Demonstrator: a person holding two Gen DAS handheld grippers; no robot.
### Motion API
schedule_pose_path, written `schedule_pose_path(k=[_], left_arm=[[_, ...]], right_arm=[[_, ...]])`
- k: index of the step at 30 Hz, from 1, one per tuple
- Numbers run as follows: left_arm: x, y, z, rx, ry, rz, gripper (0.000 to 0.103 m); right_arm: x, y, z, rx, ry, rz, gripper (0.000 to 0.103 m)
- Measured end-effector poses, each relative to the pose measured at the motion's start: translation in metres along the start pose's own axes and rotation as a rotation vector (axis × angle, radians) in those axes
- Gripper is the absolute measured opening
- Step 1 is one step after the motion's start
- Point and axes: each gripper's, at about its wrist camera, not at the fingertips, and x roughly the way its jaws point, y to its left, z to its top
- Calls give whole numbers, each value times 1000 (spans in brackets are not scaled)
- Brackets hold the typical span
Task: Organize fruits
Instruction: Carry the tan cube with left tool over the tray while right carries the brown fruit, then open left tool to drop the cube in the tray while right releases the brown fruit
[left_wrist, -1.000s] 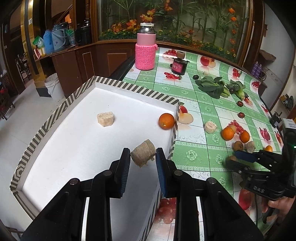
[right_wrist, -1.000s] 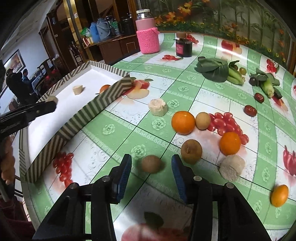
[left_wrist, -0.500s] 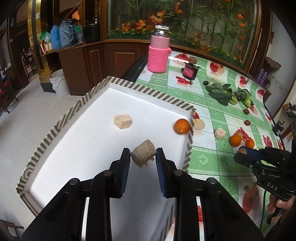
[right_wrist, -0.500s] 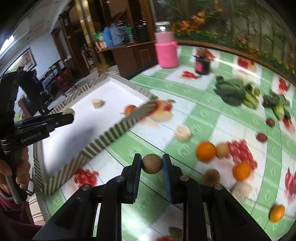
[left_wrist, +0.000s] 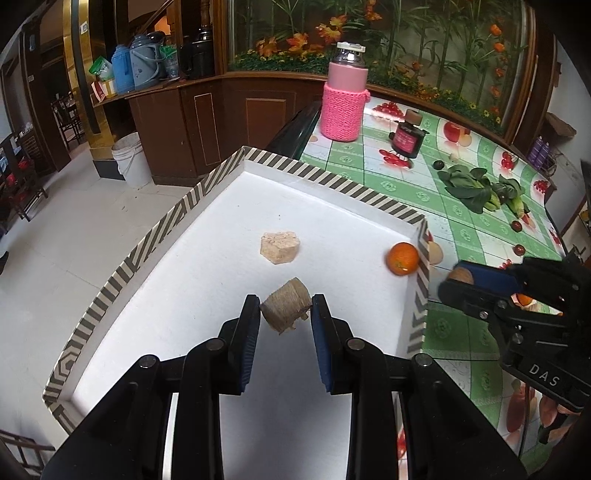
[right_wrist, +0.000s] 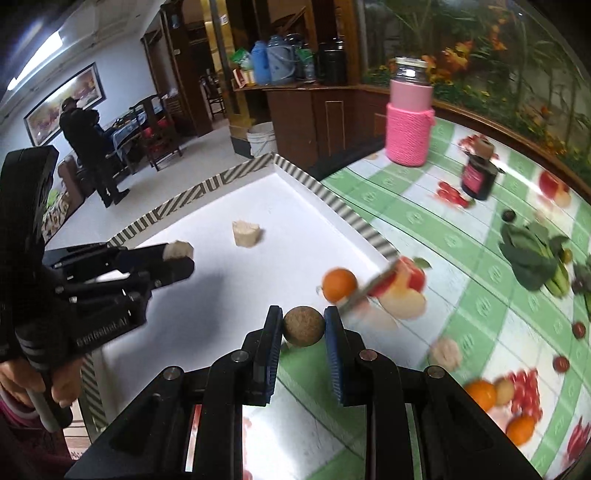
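My left gripper (left_wrist: 285, 308) is shut on a beige cut fruit chunk (left_wrist: 286, 308) and holds it above the white tray (left_wrist: 192, 192) with a striped rim. A second beige chunk (left_wrist: 279, 246) and an orange (left_wrist: 402, 258) lie in the tray. My right gripper (right_wrist: 303, 326) is shut on a round brown fruit (right_wrist: 303, 326), held above the tray's near right rim. It shows in the left wrist view (left_wrist: 452, 280) at the right. The left gripper shows in the right wrist view (right_wrist: 177, 258) at the left.
More oranges (right_wrist: 480, 395) and brown and beige pieces lie on the green fruit-print tablecloth (right_wrist: 424, 236). A pink-sleeved jar (left_wrist: 344, 94), a dark jar (left_wrist: 406, 134) and leafy greens (left_wrist: 476, 188) stand farther back. The table's left edge drops to the floor.
My right gripper closed on the brown fruit, lifted it off the cloth and carried it left toward the tray. My left gripper kept its chunk and moved further over the tray.
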Motion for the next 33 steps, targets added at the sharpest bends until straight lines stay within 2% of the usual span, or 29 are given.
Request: schedule_pose_path(k=[9,21,29,31,33], left_arm=[[19,3,6,-17,43,-17,26],[47,-6,8,-26,90,-20,26],[52,-5,10,-41,88,-12,26],[52,-4,10,-49,83,-8,26],[51,-2,8,-54,79,9,26]], right_arm=[[41,1,29,-35,43,8,23],[97,-10,49,-61,120,0,23],[105,-9,49,-77,124,2,25],[103,-10,48,-78,117,-3,29],[99,-12,46,-62,104,-2,42]])
